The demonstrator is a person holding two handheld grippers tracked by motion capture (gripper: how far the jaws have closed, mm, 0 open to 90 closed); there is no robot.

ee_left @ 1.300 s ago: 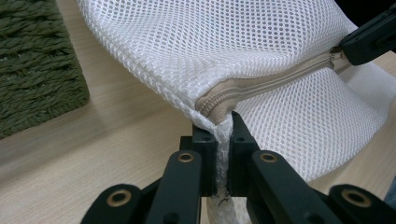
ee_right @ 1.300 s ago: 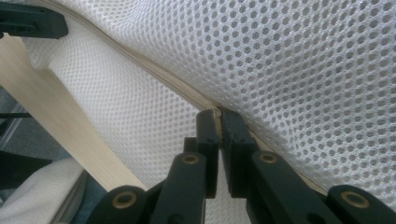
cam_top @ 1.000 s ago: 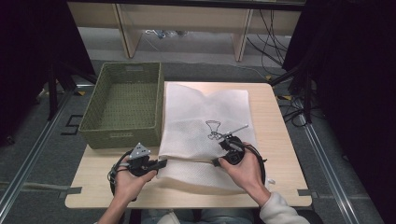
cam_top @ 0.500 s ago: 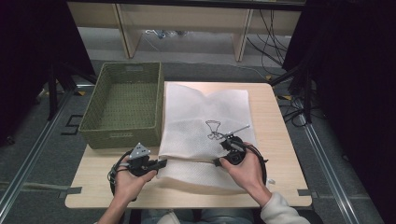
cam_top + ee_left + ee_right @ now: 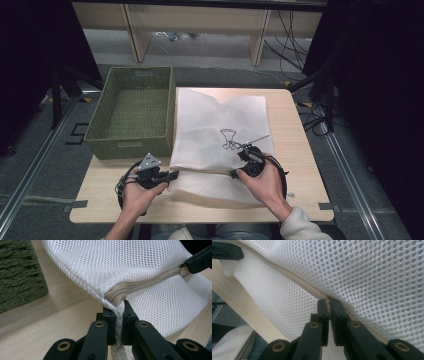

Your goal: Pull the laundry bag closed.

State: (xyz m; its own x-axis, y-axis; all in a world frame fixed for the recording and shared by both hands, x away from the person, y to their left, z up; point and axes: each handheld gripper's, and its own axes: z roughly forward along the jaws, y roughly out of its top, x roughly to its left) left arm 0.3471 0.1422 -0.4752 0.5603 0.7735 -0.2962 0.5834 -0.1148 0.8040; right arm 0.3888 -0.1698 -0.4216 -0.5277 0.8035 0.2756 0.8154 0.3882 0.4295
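Mesh laundry bag (image 5: 220, 135), white and flat, lies on the tabletop (image 5: 295, 150) just right of the green woven basket (image 5: 132, 112), its near part lifted a little along the beige zipper (image 5: 150, 281). You hold that zipper line at both ends. Your left tool (image 5: 172, 175) is clenched on the bag's left corner: in the left gripper view the two black jaws pinch the bunched mesh right at the zipper's end, with the fabric rising out of them. Your right tool (image 5: 234, 173) is clenched on the zipper seam farther to the right; in the right gripper view the jaws (image 5: 329, 305) close on the thin beige tape with the mesh spreading above and below it. The zipper runs taut between the two tools.

A black line drawing (image 5: 229, 139) sits on the cloth under the upper mesh layer, near your right hand (image 5: 262, 182); it is a looping figure, and I cannot read any letters or brand in it. The basket's near wall carries a small pale tag (image 5: 127, 144), too small to read. The basket stands touching the bag's left edge.
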